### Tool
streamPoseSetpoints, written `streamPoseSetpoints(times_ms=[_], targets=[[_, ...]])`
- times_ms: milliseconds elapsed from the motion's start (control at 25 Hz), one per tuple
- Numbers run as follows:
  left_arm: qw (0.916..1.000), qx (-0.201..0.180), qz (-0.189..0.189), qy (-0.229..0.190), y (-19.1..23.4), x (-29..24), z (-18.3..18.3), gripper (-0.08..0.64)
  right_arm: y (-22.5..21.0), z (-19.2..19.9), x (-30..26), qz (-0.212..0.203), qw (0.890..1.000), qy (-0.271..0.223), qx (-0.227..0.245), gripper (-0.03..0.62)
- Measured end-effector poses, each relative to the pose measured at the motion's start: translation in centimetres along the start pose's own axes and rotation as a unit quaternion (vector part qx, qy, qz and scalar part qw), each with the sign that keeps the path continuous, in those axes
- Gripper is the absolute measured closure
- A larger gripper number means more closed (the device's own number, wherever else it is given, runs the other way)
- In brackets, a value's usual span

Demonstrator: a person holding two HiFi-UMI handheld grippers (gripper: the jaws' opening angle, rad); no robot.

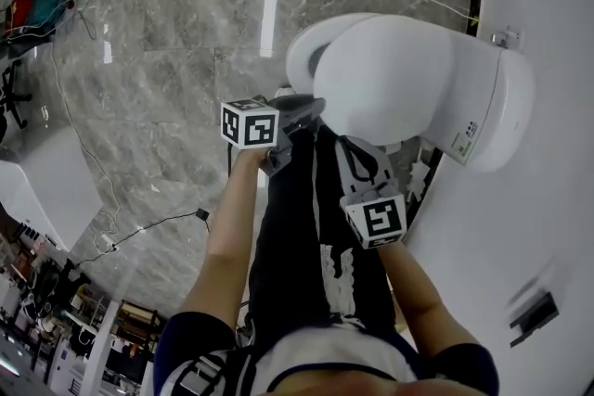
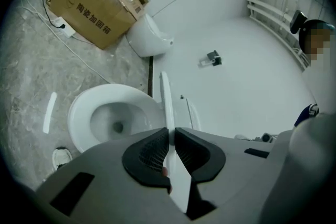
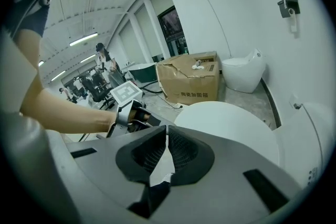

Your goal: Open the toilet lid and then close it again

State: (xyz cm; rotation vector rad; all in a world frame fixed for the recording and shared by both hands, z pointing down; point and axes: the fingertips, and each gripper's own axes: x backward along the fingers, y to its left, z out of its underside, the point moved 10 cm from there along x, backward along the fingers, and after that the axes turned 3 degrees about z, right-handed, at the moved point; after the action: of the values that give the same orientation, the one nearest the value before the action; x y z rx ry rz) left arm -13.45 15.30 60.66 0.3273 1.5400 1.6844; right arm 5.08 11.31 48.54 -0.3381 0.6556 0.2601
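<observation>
One lid [image 2: 167,99] raised off bowl [image 2: 79,107], seen edge-on. Left gripper [image 2: 170,139] clenched on its thin front rim. Right gripper [image 3: 166,136] closed, empty, beside lid. Judgement: hard glossy plastic, stiff, fairly light, hinged (slippery; may slip and slam). Hold rim mid-front, deep in pads.

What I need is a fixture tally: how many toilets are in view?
2. One toilet stands close ahead, its lid held on edge by the left gripper; the second toilet stands against the wall beside the cardboard box. More may be hidden out of frame.
</observation>
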Motion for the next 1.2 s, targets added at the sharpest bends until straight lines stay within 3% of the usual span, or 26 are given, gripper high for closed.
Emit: streamPoseSetpoints(times_ms=[200, 400, 560, 680, 1200], targets=[[0.9998, -0.02, 0.004, 0.0, -2.9, -0.9, 0.0, 0.515, -0.5, 0.7, 1.1, 0.02, 0.999, 0.015, 0.029, 0.581], [0.9991, -0.039, 0.009, 0.013, -5.2, -1.7, -0.2, 0.515, -0.6, 1.4, 1.6, 0.038, 0.999, 0.032, 0.021, 0.58], [0.9983, -0.053, 0.004, 0.022, -6.7, -2.5, -0.4, 0.514, -0.9, 1.8, 1.8, 0.045, 0.997, 0.049, 0.037, 0.515], [0.9977, -0.062, 0.003, 0.028, -7.9, -3.2, -0.3, 0.514, -1.2, 2.2, 2.1, 0.057, 0.996, 0.055, 0.049, 0.512], [0.9918, -0.109, 0.021, 0.062, -12.9, -6.9, -0.5, 0.502, -2.9, 1.9, 4.1, 0.147, 0.985, 0.055, 0.07, 0.492]])
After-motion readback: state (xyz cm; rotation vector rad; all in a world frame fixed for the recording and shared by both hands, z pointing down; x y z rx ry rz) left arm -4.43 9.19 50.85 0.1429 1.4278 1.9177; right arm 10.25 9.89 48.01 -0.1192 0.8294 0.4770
